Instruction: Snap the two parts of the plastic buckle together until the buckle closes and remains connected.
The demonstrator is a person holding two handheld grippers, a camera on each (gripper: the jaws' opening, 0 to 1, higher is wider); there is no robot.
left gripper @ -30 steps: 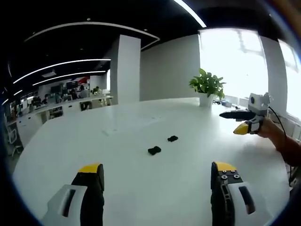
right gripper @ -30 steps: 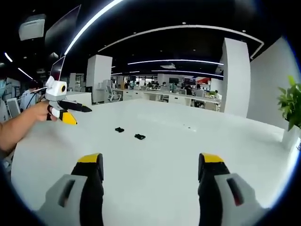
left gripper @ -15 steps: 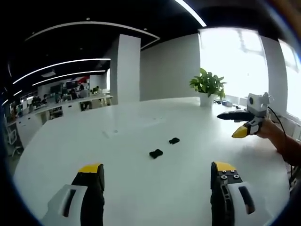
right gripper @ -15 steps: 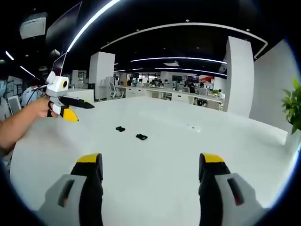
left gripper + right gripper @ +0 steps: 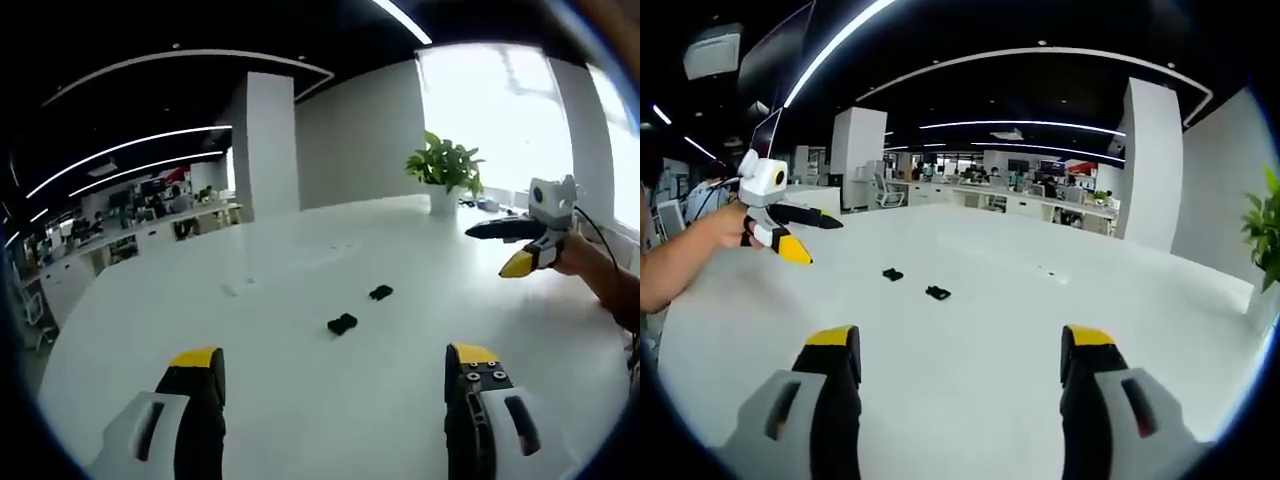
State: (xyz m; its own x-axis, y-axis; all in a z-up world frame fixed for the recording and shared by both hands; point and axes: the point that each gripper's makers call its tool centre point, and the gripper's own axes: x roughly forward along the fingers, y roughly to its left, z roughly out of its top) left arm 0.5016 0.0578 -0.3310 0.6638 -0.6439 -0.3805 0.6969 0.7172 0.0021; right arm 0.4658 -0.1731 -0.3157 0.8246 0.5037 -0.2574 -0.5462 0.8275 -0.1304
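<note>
Two small black buckle parts lie apart on the white table. In the left gripper view one part is nearer and the other sits farther right. My left gripper is open, above the table and short of both. The right gripper view has the parts ahead of my open right gripper, which holds nothing. Each view also catches the other hand-held gripper: the right gripper at the right, the left gripper at the left, both in the air with jaws apart.
A potted plant stands at the table's far edge near bright windows. A white pillar rises behind the table. Office desks and people sit in the background. A person's forearm reaches in from the left.
Both views have drifted slightly with the hands. The buckle parts lie where they were, and both grippers stay open and empty.
</note>
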